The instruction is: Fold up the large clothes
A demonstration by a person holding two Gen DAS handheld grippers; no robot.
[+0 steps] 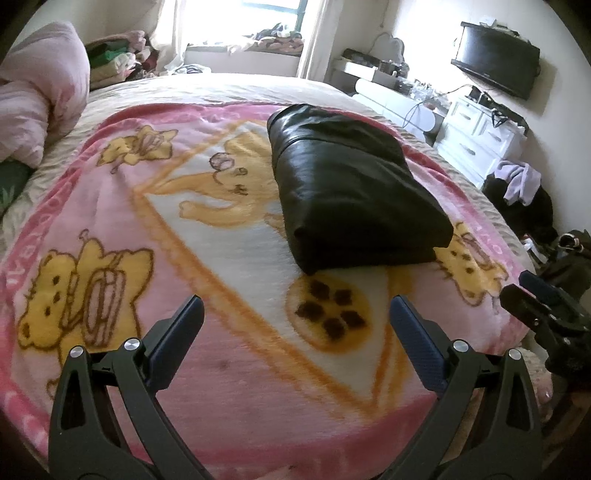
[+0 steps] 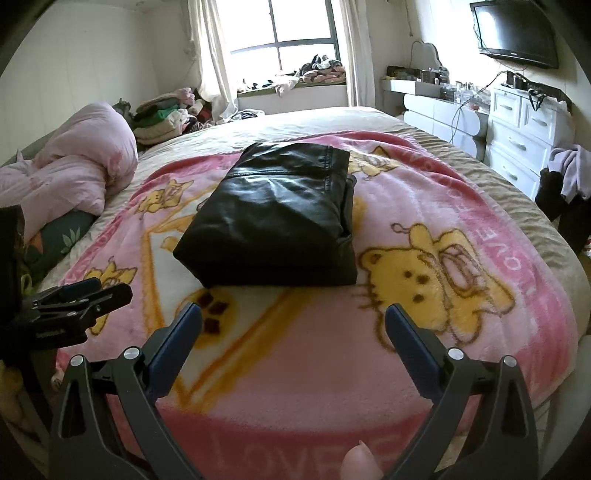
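Note:
A black leather garment lies folded into a compact rectangle on a pink cartoon blanket on the bed; it also shows in the right wrist view. My left gripper is open and empty, hovering above the blanket short of the garment's near edge. My right gripper is open and empty, also just short of the near edge. The right gripper shows at the right edge of the left wrist view; the left gripper shows at the left edge of the right wrist view.
A bunched pink quilt lies at the bed's left side. A pile of clothes sits beyond it. White drawers and a wall TV stand at the right. A window is behind the bed.

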